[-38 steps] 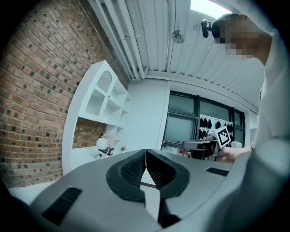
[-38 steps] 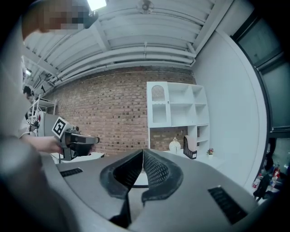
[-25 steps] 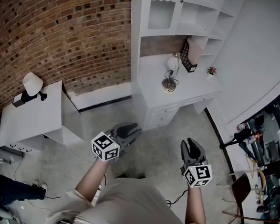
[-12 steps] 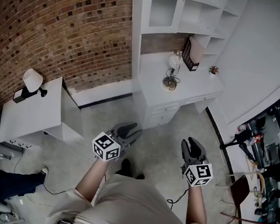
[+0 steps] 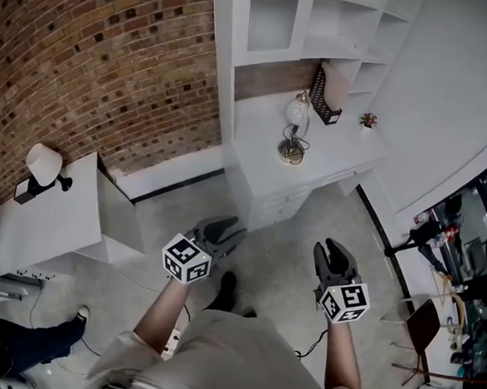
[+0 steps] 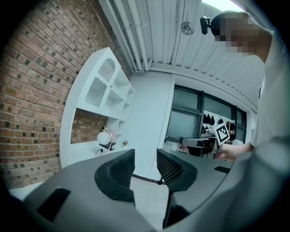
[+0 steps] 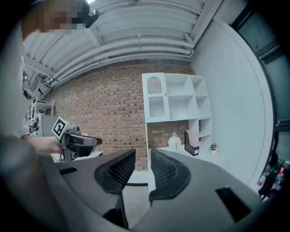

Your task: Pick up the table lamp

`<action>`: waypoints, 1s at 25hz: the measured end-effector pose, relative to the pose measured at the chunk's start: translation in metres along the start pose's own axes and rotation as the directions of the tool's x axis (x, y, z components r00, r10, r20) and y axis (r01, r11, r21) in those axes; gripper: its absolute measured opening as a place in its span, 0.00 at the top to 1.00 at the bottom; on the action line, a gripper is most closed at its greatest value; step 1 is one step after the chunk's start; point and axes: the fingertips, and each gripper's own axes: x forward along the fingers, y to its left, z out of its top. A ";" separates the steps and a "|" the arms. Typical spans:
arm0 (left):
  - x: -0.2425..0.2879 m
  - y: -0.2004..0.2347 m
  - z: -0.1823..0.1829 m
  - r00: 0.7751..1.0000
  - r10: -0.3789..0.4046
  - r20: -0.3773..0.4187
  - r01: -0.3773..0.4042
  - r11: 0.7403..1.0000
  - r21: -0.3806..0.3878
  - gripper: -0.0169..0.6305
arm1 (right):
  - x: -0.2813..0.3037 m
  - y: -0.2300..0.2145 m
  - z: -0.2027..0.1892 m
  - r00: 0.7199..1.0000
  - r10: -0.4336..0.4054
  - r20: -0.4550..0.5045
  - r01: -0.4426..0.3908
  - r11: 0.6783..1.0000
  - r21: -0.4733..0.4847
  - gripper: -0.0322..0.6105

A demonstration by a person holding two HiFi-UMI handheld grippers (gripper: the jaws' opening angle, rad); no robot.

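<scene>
- Table lamp with a round white head and brass-coloured base (image 5: 293, 151) stands on the white desk worktop (image 5: 333, 158), under the white shelf unit (image 5: 276, 25) and just left of a black mesh file holder (image 5: 319, 95). It keeps the same spot as a second ago, and neither gripper touches it.
- Left gripper (image 5: 231, 228) hovers over the floor, well short of the desk. Its fingers (image 6: 118, 170) are released and empty, spread wider than a second ago.
- Right gripper (image 5: 330, 247) is level with the left one. Its fingers (image 7: 165, 172) are also released, with a narrow gap and nothing in it, much as before.
- Through both gripper views the lamp shows far ahead on the worktop.
- New since a second ago: a dark shoe (image 5: 226, 290) shows on the floor between the arms.
- White side cabinet (image 5: 46, 217) by the brick wall (image 5: 95, 63) has slid down-left in the head view, and the desk slightly left.
</scene>
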 end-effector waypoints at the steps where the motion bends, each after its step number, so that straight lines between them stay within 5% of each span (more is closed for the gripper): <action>1: 0.006 0.008 0.002 1.000 -0.004 -0.006 0.004 1.000 0.010 0.72 | 0.009 -0.003 0.001 1.000 -0.006 -0.001 0.006 1.000 0.002 0.76; 25: 0.109 0.165 0.040 0.984 -0.170 -0.056 0.170 0.985 -0.004 0.71 | 0.169 -0.053 0.021 0.988 -0.150 -0.030 0.150 0.989 0.003 0.76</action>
